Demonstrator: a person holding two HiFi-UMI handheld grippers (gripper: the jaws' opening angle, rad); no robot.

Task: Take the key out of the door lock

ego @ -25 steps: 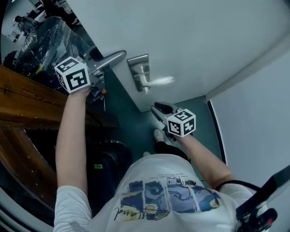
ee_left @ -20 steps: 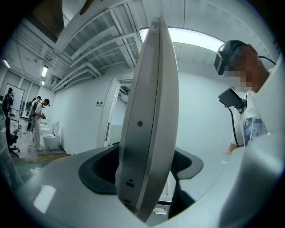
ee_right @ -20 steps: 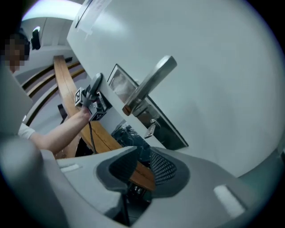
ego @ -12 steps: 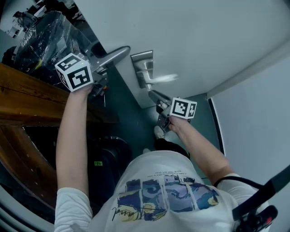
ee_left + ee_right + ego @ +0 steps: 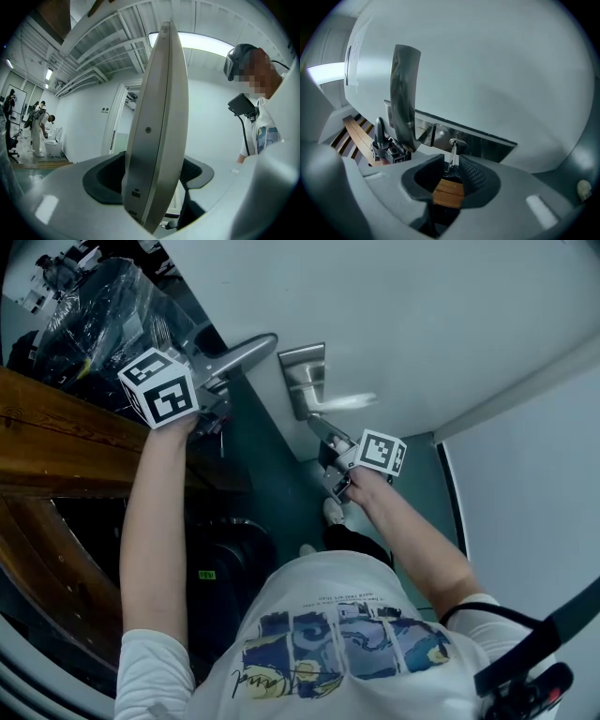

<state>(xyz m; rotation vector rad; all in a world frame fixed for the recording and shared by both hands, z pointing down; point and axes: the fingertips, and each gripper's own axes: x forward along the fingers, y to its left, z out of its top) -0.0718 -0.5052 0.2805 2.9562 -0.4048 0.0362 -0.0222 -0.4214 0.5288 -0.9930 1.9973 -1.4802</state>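
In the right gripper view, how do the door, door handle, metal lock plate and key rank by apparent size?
1. door
2. door handle and metal lock plate: about alike. The handle, nearer the camera, hides part of the plate, so no ranking.
3. key, clearly smallest

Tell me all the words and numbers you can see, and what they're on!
Nothing can be read for sure.
T-shirt: curly word and tiny print, too blurred.
Green label: too small.
Marker cube: black-and-white squares, no letters.
Sheet on the door: too blurred.
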